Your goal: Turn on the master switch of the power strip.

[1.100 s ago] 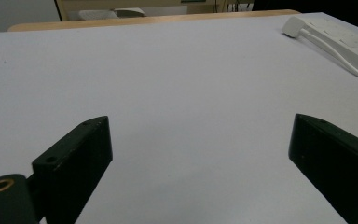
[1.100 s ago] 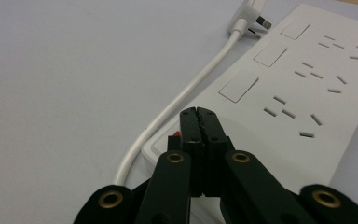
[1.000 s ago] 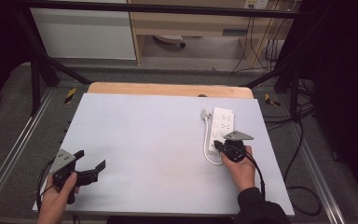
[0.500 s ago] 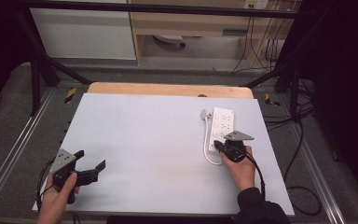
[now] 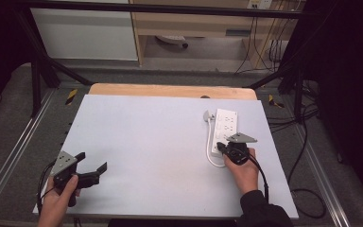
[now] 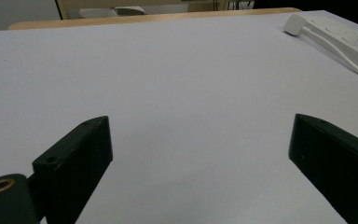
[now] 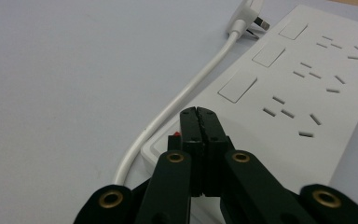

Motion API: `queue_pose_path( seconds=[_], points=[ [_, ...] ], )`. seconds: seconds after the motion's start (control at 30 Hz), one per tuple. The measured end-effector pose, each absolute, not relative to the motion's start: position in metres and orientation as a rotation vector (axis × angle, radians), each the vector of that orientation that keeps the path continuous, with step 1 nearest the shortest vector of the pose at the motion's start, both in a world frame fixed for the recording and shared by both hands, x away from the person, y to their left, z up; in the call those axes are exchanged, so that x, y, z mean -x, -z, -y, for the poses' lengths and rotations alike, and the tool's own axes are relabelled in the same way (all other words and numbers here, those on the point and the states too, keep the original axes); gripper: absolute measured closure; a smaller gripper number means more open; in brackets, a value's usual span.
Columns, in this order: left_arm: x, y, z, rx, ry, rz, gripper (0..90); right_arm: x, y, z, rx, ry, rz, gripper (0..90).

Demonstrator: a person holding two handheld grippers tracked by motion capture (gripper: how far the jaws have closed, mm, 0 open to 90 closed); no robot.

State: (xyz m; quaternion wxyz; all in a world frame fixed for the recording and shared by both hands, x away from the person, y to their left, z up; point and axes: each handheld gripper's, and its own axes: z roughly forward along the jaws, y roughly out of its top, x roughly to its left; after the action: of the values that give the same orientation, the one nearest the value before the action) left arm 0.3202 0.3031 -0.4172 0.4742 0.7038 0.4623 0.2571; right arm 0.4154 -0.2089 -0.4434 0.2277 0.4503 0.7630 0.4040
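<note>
while the right gripper [image 7: 199,114] is pressing its closed jaws onto the white power strip [image 5: 226,127], holding nothing
strip is lying lengthwise away from the person, no readable writing; left gripper [image 5: 93,168] is gaping wide, empty

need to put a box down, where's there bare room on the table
Most of the table is bare: the whole middle and far left, between the left gripper and the power strip. It is crowded on the right, where the strip, its cord and the right gripper sit together.
</note>
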Motion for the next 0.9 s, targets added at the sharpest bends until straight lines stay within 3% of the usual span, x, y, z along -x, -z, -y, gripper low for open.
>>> queue_pose_path(
  seconds=[0.9],
  points=[
    [-0.3203, 0.4177, -0.3028, -1.728, -0.626, -1.134, 6.3, -0.415, 0.4436, 0.2075, -1.231, -1.096, -2.11, 90.0]
  ],
)
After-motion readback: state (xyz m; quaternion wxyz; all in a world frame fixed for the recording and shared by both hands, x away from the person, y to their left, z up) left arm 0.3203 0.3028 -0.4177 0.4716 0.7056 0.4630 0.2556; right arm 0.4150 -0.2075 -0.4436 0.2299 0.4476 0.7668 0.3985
